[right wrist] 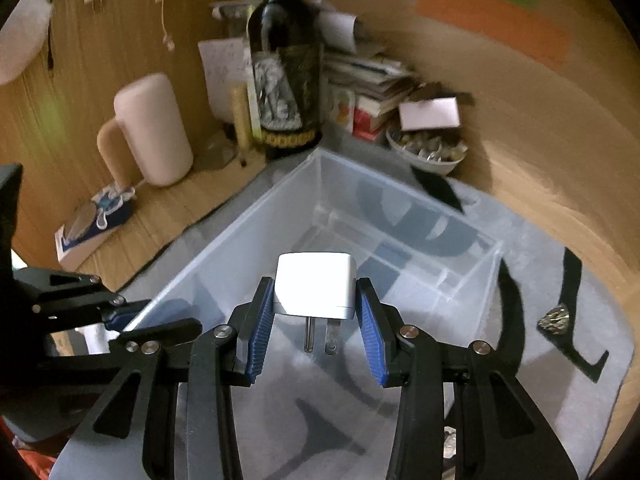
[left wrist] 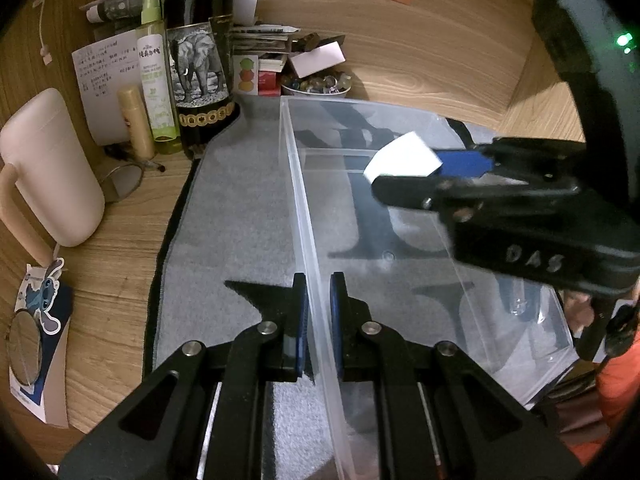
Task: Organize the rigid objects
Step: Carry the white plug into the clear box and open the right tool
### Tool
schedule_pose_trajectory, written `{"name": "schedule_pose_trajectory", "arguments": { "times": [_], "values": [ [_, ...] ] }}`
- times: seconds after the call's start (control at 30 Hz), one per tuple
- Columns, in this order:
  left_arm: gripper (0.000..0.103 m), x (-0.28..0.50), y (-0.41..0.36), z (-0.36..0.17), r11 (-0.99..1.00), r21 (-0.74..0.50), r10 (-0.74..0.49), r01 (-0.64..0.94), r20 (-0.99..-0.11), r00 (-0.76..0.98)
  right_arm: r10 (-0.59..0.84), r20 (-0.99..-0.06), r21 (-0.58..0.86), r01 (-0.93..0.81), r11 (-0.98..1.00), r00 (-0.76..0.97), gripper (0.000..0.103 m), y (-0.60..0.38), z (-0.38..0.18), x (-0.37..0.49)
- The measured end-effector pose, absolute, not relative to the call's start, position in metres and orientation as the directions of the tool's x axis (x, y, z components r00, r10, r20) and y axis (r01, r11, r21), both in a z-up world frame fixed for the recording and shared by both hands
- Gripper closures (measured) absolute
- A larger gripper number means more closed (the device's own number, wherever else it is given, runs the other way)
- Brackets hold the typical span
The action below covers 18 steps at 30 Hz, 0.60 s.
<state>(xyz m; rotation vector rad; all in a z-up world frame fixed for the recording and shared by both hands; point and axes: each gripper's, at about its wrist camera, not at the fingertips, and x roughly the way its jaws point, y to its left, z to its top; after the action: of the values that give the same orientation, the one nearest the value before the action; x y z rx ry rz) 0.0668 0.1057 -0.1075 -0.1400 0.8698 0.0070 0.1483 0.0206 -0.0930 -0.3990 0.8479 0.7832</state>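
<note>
Over the clear bin [right wrist: 248, 232] on the desk [left wrist: 120, 240], my right hand-held gripper [right wrist: 316, 312] pinches the white plug adapter [right wrist: 316, 284], prongs toward me. My left hand-held gripper [left wrist: 319, 320] clamps the bin's wall. Next, I judge: lower and release inside.

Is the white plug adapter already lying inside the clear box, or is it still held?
Still held. The right tongs grip the white plug adapter by its sides, above the clear box, prongs pointing toward the camera.
</note>
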Motion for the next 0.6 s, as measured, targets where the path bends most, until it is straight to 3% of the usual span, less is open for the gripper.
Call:
{"name": "schedule_pose_trajectory", "arguments": {
  "times": [0.37,0.47,0.6],
  "values": [
    [0.093,0.0669,0.1067,-0.1077,0.990,-0.127,-0.059,-0.059,-0.761,0.646,0.409,-0.824,-0.055,-0.773,0.632,0.392,0.065,0.0280,-0.0984,0.1458],
    [0.093,0.0670,0.1067,-0.1080,0.990,-0.130,-0.062,-0.059,-0.763,0.644,0.406,-0.819,-0.071,-0.774,0.629,0.405,0.055,0.0281,-0.0969,0.1435],
    [0.093,0.0676,0.1070,-0.1083,0.990,-0.128,-0.061,-0.058,-0.764,0.643,0.418,-0.806,-0.074,-0.772,0.632,0.419,0.054,0.0259,-0.0920,0.1416]
  ]
}}
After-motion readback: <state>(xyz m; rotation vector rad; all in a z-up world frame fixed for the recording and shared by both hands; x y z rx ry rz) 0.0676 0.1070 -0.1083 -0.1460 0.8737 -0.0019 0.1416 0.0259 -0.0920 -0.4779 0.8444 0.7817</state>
